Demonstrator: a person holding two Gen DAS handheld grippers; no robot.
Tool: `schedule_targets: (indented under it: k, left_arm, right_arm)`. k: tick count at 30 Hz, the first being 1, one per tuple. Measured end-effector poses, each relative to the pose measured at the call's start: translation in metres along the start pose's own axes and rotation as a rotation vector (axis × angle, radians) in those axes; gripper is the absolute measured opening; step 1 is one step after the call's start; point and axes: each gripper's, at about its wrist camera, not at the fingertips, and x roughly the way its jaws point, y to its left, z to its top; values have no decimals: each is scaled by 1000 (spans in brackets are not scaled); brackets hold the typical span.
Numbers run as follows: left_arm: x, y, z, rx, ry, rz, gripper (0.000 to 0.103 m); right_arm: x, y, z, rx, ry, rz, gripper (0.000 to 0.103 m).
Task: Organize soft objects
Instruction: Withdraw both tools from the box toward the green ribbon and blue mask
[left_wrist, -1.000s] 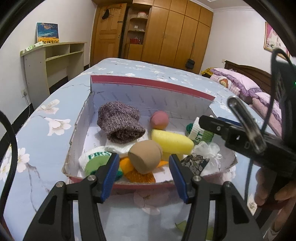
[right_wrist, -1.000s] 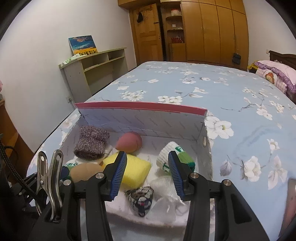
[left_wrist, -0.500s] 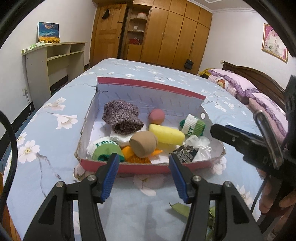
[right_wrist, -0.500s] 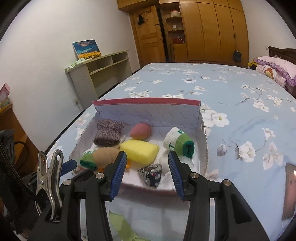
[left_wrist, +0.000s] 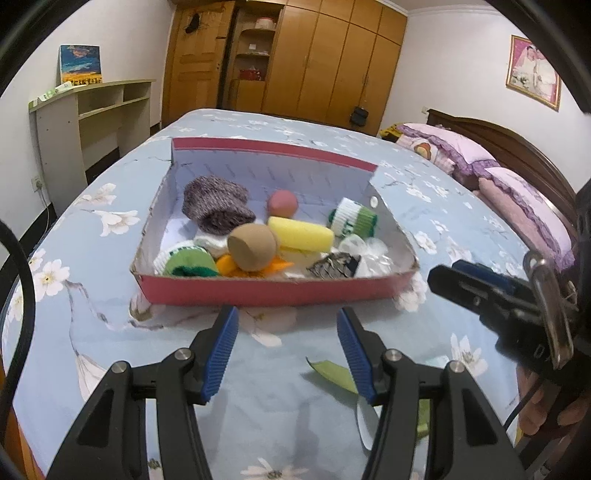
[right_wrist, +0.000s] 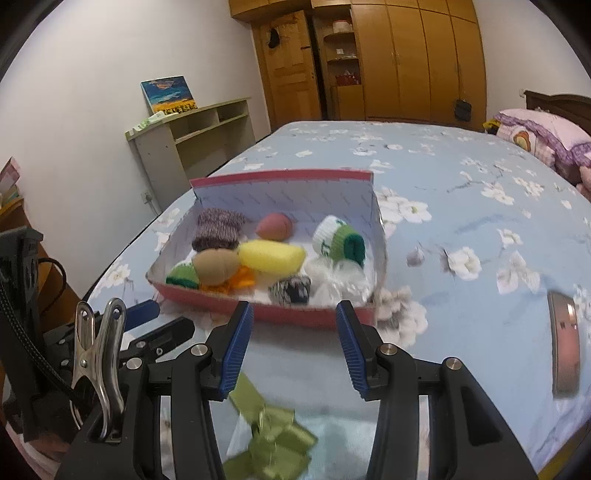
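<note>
Both grippers, left (left_wrist: 286, 352) and right (right_wrist: 293, 349), jaws parted, empty, short of box (left_wrist: 273, 291) on bed (left_wrist: 436, 206). Soft items piled inside. Risk: grabbing tan ball (left_wrist: 253, 246) drags neighbours out; thin box walls may shift.

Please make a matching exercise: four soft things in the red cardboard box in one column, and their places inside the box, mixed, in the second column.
Places are as seen in the left wrist view.

Things:
1. purple-grey knitted sock roll
2. yellow foam sponge cylinder
3. white and green rolled sock with dark green cuff
4. black and white patterned fabric pouch

Places:
A. at the near wall, right of the middle
B. far left corner
C. by the right wall, toward the back
D. the middle of the box

Pairs: 1-B, 2-D, 3-C, 4-A
</note>
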Motion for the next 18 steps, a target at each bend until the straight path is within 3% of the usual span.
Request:
schedule_targets:
  k: [18]
  left_arm:
    - [-6,-33,-31,39,63,-79,59]
  right_arm:
    - [-20,-44,-65,111,61,-65,48]
